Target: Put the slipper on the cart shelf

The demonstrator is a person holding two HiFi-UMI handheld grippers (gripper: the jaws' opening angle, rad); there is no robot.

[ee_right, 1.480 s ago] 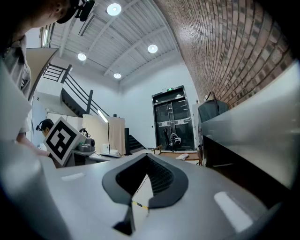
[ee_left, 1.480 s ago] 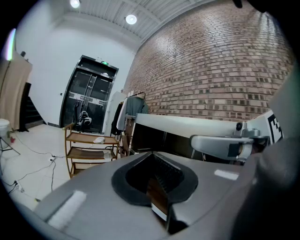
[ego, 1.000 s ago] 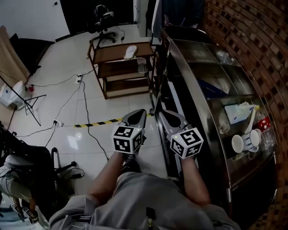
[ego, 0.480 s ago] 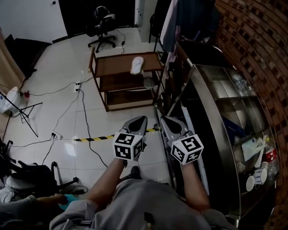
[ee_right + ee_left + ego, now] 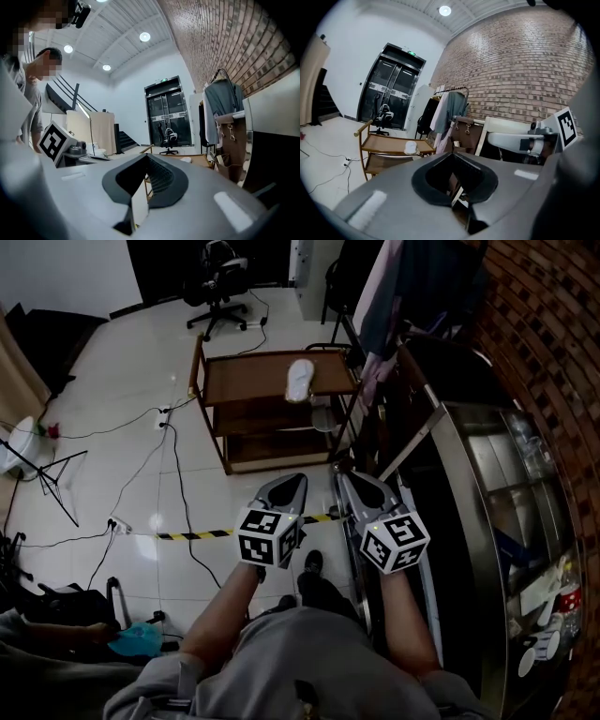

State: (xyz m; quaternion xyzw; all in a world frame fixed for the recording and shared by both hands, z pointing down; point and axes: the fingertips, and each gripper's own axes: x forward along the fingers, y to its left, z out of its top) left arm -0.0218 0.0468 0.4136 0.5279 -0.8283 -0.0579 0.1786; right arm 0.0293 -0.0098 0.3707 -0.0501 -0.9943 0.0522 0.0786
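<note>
grey clothing worn, dark shoe seen, grey left gripper and right gripper capped by black-and-white marker cubes

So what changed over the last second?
The view moved forward: the cart with the slipper on its top shelf sits nearer, and the steel counter slid right. Nothing grasped or released. The left gripper and right gripper stayed shut, empty, side by side.

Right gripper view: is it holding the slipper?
No: the right gripper has its jaws together with nothing between them, and the slipper lies on the cart ahead.
</note>
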